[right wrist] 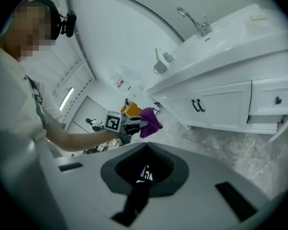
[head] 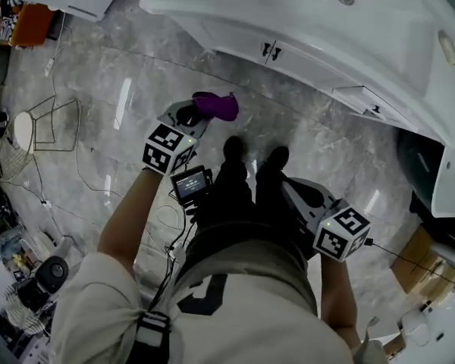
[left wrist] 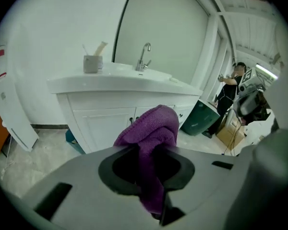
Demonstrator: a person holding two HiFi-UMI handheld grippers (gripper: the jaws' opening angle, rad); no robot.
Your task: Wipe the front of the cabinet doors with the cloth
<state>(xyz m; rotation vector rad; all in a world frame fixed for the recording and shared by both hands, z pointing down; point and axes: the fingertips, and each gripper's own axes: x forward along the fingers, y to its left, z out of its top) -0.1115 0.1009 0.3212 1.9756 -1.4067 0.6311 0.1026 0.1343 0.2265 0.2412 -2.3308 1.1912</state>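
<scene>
Gripping the purple cloth (left wrist: 151, 128) tight in the left gripper (head: 189, 117), held up facing the cabinet doors (left wrist: 105, 123), just short of touching. Hanging back from the cabinet with the right gripper (right wrist: 145, 150), jaws pressed together, nothing between.

This is a bathroom, though it sits within a wider work space. A white vanity cabinet (left wrist: 110, 123) with 2 doors meeting at paired handles carries a basin top (left wrist: 120, 82), a chrome tap (left wrist: 144, 56) and a cup (left wrist: 92, 63) with thin handles standing in it. A tall curved-edged mirror (left wrist: 163, 28) rises behind. The floor (head: 136, 74) is grey marble-look tile. Loose cables (head: 164, 220) trail over it, a cardboard box (head: 418, 260) stands aside, and another person (left wrist: 229, 92) stands beyond.
</scene>
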